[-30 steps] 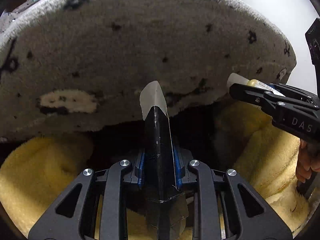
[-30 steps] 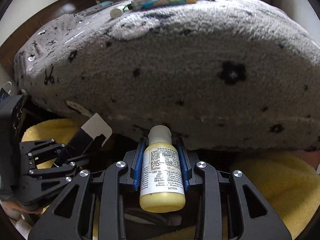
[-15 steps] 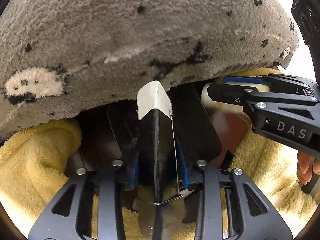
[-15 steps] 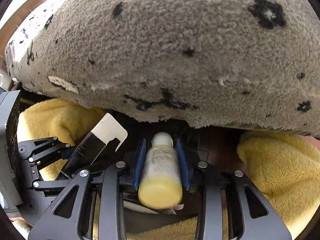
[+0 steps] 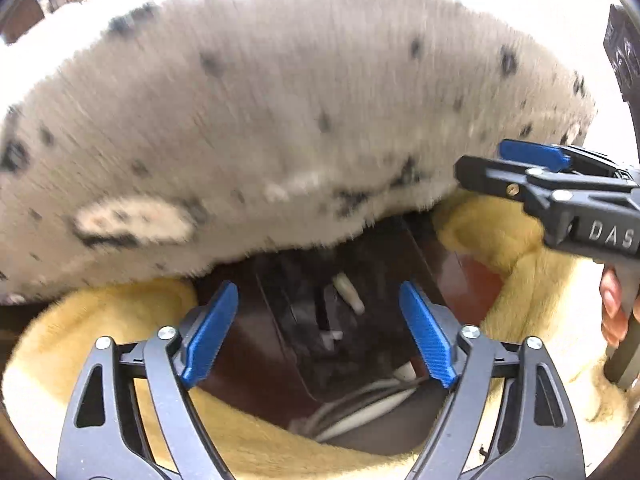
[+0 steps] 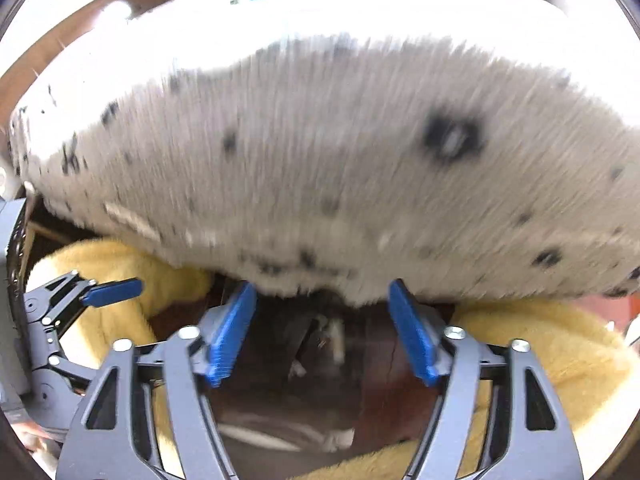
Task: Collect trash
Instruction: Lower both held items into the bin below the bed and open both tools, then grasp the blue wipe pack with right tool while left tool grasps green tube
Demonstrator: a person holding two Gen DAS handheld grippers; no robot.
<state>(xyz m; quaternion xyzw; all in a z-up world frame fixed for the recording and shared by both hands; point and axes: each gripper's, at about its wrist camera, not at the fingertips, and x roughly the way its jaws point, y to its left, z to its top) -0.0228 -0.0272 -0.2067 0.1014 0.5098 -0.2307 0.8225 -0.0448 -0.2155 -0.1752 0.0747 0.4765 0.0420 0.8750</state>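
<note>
My left gripper [image 5: 318,320] hangs over a dark gap between a grey spotted blanket [image 5: 280,120] and a yellow fleece [image 5: 100,320]. Its jaws are opening and nothing is between them. Down in the gap lies a pale bottle-like thing [image 5: 348,298] beside a dark flat piece [image 5: 304,312], both blurred. My right gripper [image 6: 322,320] is over the same gap, jaws opening with nothing in them; it also shows at the right [image 5: 520,176]. The pale thing [image 6: 336,336] is blurred below it. The left gripper's fingertip [image 6: 112,292] shows at the left.
White cables [image 5: 360,404] lie at the bottom of the gap on a dark brown surface [image 5: 476,284]. The grey blanket [image 6: 320,160] overhangs the gap from above. Yellow fleece [image 6: 540,352] borders both sides. A hand [image 5: 612,308] holds the right gripper's handle.
Both grippers dipped towards the gap, then opened. The black packet with the white tip has left the left jaws and the yellow bottle the right jaws; both views have pulled back slightly.
</note>
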